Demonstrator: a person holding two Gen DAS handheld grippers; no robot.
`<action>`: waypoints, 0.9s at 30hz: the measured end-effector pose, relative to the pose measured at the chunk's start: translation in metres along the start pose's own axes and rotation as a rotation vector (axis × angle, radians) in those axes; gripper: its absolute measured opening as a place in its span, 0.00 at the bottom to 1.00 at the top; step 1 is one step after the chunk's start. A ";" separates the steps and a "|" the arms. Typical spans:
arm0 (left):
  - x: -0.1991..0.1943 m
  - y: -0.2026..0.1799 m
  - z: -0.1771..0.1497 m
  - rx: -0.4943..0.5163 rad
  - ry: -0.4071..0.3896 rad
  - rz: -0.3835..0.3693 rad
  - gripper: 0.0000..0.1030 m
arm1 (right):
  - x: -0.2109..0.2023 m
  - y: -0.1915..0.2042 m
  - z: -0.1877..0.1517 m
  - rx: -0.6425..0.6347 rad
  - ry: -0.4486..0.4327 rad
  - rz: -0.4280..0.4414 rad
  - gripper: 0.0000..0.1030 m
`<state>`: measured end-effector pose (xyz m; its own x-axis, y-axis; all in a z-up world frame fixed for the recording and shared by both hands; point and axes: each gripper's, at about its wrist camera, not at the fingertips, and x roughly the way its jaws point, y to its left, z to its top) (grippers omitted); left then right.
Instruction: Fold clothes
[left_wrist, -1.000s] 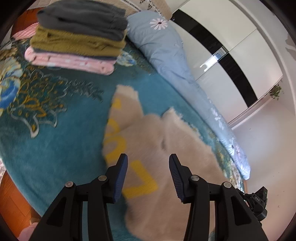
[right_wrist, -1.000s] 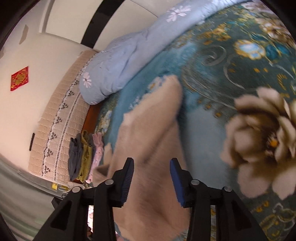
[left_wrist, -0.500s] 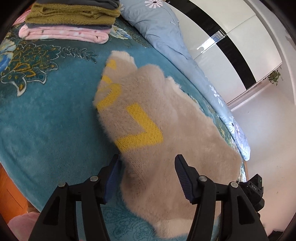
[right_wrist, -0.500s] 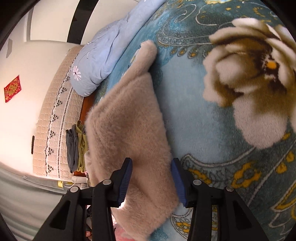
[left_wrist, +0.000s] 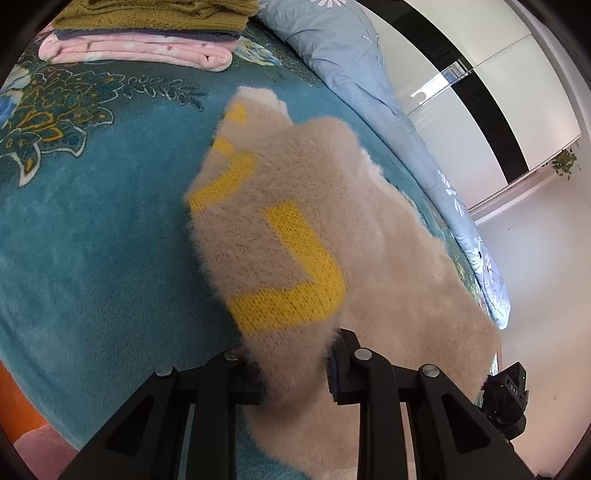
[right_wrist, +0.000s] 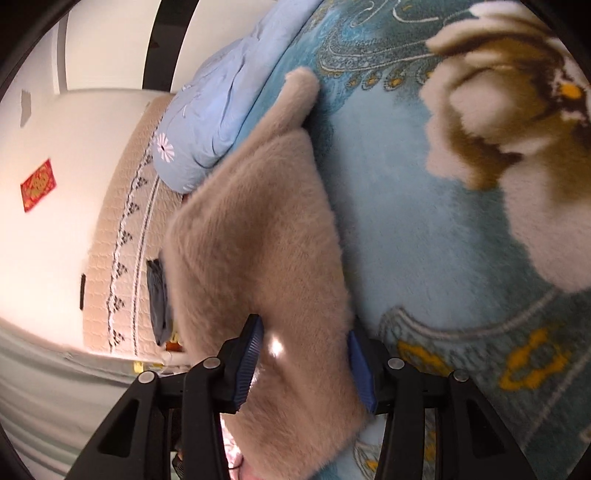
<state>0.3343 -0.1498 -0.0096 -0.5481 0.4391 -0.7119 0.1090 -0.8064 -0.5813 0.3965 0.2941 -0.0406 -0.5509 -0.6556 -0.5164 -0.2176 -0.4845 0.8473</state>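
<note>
A fuzzy beige sweater (left_wrist: 303, 236) with yellow knitted stripes (left_wrist: 295, 266) lies on a teal floral blanket (left_wrist: 92, 229) covering the bed. The left gripper (left_wrist: 291, 363) has its jaws clamped on a raised fold of the sweater, the fabric bunched between the two pads. Right wrist view: the right gripper (right_wrist: 304, 363) has its jaws apart, straddling the sweater's near edge; the blue pads (right_wrist: 248, 360) flank the fabric, and whether they press it cannot be told. A stack of folded clothes (left_wrist: 147, 40) (olive, dark, pink) sits at the far end of the blanket. A light blue floral duvet (left_wrist: 362, 85) runs beside the sweater.
</note>
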 end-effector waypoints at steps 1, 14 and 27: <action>0.001 -0.001 0.000 0.008 0.001 0.001 0.24 | 0.002 0.003 0.000 -0.015 -0.001 -0.014 0.48; -0.041 -0.055 0.048 0.102 -0.084 -0.152 0.08 | -0.007 0.050 0.018 -0.024 -0.005 0.319 0.17; -0.224 -0.170 0.057 0.321 -0.340 -0.472 0.08 | -0.113 0.178 0.042 -0.255 -0.154 0.549 0.17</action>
<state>0.3912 -0.1341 0.2714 -0.7130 0.6673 -0.2153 -0.4309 -0.6592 -0.6163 0.3858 0.3064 0.1737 -0.6421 -0.7662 0.0257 0.3191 -0.2366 0.9177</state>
